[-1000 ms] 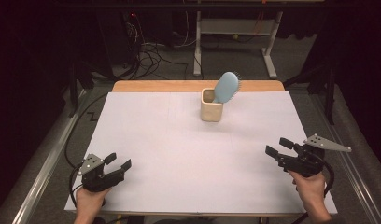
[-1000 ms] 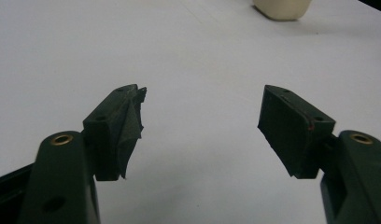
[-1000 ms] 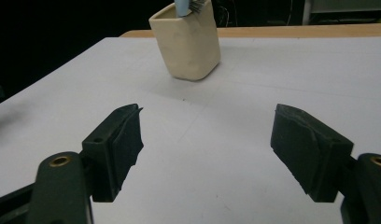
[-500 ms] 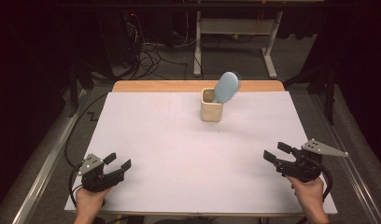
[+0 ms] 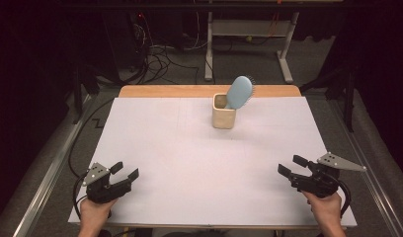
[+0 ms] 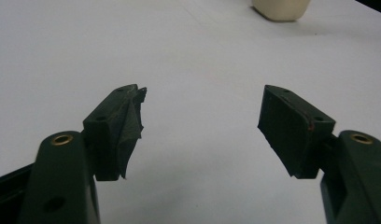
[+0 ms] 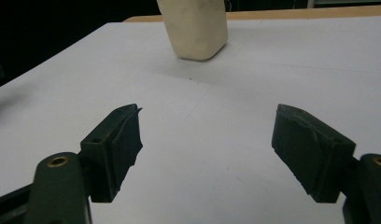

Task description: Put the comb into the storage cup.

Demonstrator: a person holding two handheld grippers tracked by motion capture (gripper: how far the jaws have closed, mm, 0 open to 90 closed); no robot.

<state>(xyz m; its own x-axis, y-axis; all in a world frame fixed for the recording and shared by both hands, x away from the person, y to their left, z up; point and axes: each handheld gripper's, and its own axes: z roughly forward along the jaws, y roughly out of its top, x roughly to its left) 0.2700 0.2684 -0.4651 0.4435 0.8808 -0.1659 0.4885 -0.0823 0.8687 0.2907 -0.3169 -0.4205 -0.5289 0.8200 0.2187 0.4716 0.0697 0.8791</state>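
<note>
Down at the near edge of the white table (image 5: 189, 163), the left gripper (image 5: 124, 172) sits low by the left corner, jaws spread apart with nothing between them. Over at the near right, the right gripper (image 5: 290, 166) is just as wide and bare. Well beyond both, toward the far edge, stands the cream cup (image 5: 223, 111), a blue hairbrush (image 5: 238, 92) leaning out of it, head up.

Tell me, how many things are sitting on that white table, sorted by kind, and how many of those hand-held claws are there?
Cream cup: 1
Light blue hairbrush, standing tilted in the cup: 1
Hand-held grippers: 2, the left gripper and the right gripper, both open and empty
Total: 4
</note>
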